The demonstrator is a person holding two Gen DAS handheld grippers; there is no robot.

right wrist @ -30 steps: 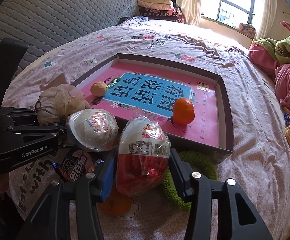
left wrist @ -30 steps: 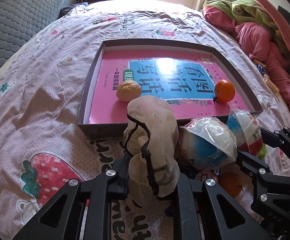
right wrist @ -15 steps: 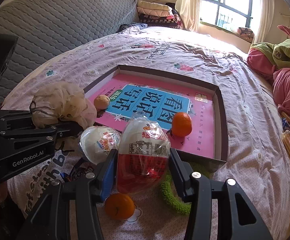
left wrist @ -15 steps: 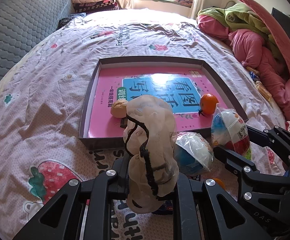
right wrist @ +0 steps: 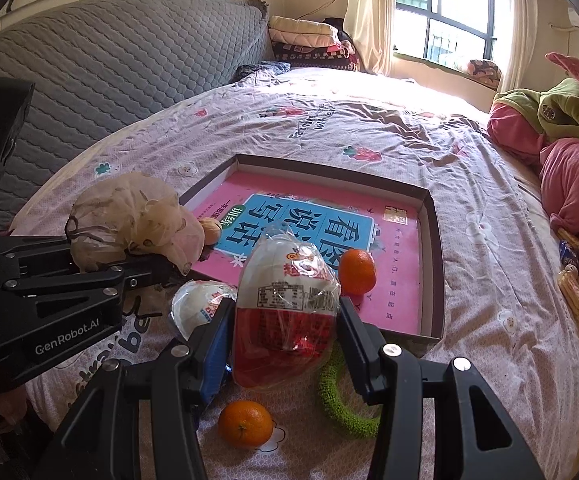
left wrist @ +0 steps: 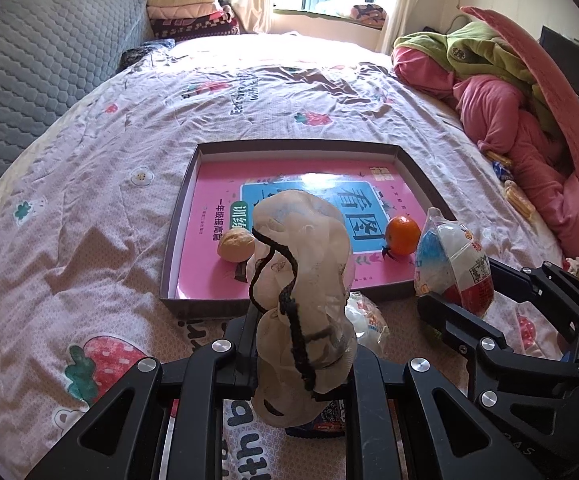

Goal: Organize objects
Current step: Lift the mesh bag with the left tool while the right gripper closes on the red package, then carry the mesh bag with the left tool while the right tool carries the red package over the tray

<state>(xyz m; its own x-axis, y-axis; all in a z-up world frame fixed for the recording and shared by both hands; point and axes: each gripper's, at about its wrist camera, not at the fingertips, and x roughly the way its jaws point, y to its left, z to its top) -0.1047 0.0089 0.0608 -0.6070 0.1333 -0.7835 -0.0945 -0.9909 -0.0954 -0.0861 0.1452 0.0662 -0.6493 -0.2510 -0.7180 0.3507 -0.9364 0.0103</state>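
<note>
Left wrist view – jaws clamped on the mesh pouch (left wrist: pixel 301 304); right jaws pinch the wrapped egg toy (right wrist: pixel 285 312).

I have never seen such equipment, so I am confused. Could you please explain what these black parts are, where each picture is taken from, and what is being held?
No robot is here: a person holds a two-fingered gripper in each hand, and each carries a wide-angle camera looking along its fingers. One picture comes from the left tool, the other from the right.

The left gripper is shut on a beige mesh pouch with a black cord. The right gripper is shut on a wrapped toy egg, red and white.

Below is a bed with a shallow box holding a pink book, a walnut and an orange. Outside the box lie another orange, a green ring and a second wrapped egg.
</note>
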